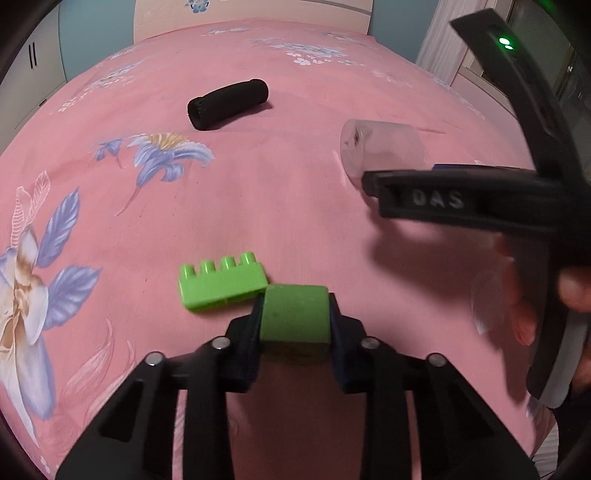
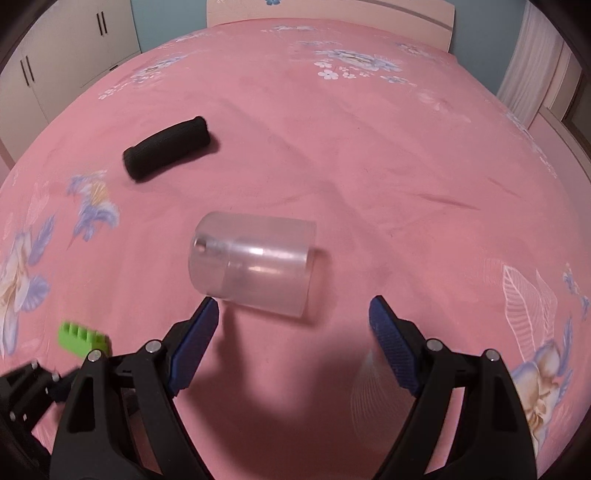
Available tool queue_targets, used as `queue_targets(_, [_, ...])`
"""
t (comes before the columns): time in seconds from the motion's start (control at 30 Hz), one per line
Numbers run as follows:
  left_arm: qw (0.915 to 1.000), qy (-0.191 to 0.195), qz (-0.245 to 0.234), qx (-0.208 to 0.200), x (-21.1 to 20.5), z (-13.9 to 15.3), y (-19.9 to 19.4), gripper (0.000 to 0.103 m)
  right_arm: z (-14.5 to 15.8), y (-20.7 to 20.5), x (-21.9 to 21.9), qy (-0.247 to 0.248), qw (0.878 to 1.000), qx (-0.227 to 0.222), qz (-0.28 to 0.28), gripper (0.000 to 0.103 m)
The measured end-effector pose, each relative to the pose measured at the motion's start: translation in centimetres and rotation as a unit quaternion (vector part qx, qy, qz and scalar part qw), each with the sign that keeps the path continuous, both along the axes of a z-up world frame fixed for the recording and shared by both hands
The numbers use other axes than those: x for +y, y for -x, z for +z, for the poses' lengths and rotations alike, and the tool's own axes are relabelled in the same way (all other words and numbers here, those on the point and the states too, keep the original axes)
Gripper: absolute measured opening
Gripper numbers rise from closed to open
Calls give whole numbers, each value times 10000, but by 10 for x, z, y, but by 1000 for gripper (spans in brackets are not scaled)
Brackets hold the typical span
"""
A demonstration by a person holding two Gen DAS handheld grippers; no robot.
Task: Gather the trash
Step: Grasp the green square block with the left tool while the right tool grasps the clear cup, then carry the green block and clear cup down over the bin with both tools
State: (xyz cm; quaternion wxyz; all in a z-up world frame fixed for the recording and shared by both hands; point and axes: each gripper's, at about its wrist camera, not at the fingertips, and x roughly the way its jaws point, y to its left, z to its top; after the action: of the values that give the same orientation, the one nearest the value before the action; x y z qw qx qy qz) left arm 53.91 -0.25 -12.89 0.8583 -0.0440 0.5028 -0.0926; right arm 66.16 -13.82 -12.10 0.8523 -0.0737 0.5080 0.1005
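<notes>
On the pink flowered bed (image 1: 295, 92), the left gripper (image 1: 295, 314) has its jaws pinching a green block (image 1: 294, 317), which touches a second green brick (image 1: 219, 284) with studs, lying just beside it. The right gripper (image 2: 293, 325) hangs with jaws spread and nothing between them, just short of a clear plastic cup (image 2: 255, 266) lying on its side mid-bed. A black foam roll (image 2: 168, 147) lies further toward the headboard edge (image 2: 332, 11).
</notes>
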Motion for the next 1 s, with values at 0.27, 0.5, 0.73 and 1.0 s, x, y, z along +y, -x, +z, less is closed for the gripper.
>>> queue_targets(0.27, [10000,-17,-86,-14,-1,1,-2,33,2,-24,15,-288,9996,-26,-63,82])
queue_targets(0.5, [9999,-76,-95,-59,-5,1,-10,33,-6,-50,23,-360,9987,31,-351,77])
queue_targets(0.73, [9999,-38,-117,-33,-3,5,-5,32,-2,-57,10,-599,9975,27,-362,54])
queue_targets(1.0, [9996,-110,-125,-239,5,42,20,32,50,-12,2,-462,9981,-389,-96,54])
